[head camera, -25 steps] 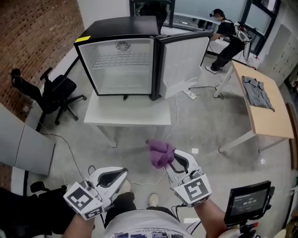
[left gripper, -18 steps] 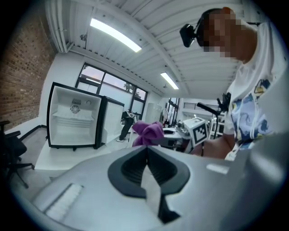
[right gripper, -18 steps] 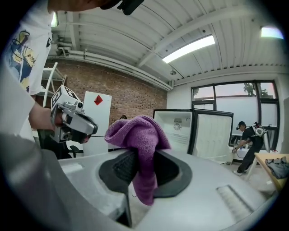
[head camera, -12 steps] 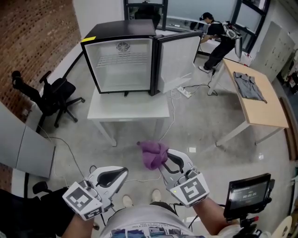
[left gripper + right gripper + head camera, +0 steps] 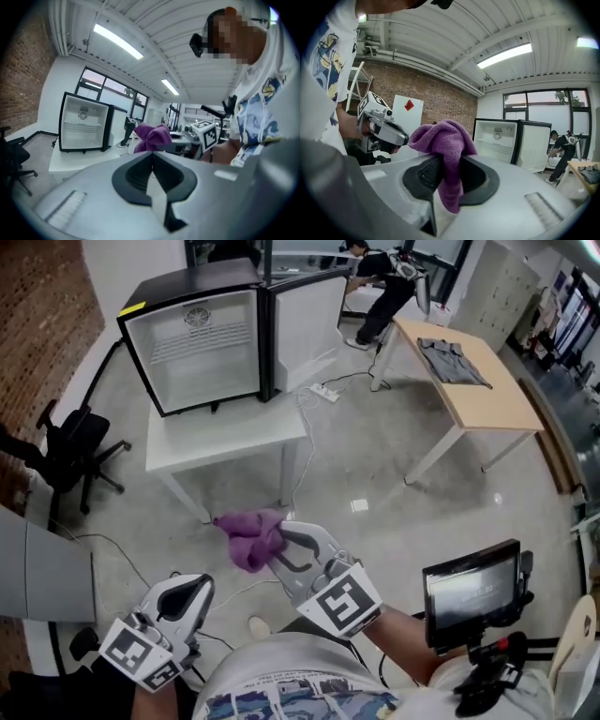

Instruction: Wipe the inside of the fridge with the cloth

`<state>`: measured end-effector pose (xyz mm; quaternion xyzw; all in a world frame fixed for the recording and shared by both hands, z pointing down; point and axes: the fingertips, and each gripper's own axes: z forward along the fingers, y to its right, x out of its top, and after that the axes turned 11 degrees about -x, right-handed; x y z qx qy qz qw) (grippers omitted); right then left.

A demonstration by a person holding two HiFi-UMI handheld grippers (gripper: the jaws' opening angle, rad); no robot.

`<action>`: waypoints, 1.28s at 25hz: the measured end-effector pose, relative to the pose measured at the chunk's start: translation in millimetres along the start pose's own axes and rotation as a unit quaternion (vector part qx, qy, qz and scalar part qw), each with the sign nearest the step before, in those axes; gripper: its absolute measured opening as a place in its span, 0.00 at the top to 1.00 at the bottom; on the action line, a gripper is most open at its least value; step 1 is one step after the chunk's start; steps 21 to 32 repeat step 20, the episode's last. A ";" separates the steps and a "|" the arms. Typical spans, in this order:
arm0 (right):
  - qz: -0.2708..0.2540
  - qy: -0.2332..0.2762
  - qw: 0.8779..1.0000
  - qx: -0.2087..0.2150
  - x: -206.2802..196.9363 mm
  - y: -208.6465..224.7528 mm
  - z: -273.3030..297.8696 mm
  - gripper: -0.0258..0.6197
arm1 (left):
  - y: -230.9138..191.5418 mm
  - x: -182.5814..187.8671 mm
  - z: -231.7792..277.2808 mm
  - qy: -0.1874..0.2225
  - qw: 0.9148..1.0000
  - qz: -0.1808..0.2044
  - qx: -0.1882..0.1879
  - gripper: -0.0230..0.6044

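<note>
Right fingers (image 5: 423, 174) partly under cloth (image 5: 445, 140)

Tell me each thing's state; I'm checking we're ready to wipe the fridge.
fridge door: swung open.
fridge: looks empty inside, wire shelf in place.
purple cloth: bunched, clamped between jaws, well short of the fridge.
right gripper: shut on the purple cloth.
left gripper: shut, nothing held.

- No words or numbers legible in any view.
- Square black-and-white marker (image 5: 339, 601) on right gripper (image 5: 284, 549), another (image 5: 141, 652) on left gripper (image 5: 190, 589): patterns only.
- Yellow sticker (image 5: 132, 309) on fridge (image 5: 202, 343) corner: print unreadable.
- Red diamond sign (image 5: 408, 104) on white panel (image 5: 405, 124): no characters discernible.
- Screen (image 5: 472, 594): blurred.
</note>
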<state>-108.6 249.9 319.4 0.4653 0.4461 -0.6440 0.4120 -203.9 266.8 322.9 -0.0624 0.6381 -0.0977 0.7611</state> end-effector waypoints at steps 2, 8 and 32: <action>0.002 -0.002 1.000 -0.007 0.0 -8.0 0.1 0.84 | -1.9 -4.3 -8.1 -0.002 1.000 -0.002 -0.004 0.96; -0.005 -0.009 1.000 -0.019 -2.3 -28.7 -1.2 0.84 | -1.6 -17.3 -22.1 -0.006 1.000 -0.005 -0.021 0.96; -0.004 -0.019 1.000 -0.022 -6.4 -39.0 1.0 0.84 | -5.0 -31.0 -28.7 -0.008 0.999 -0.016 -0.031 0.96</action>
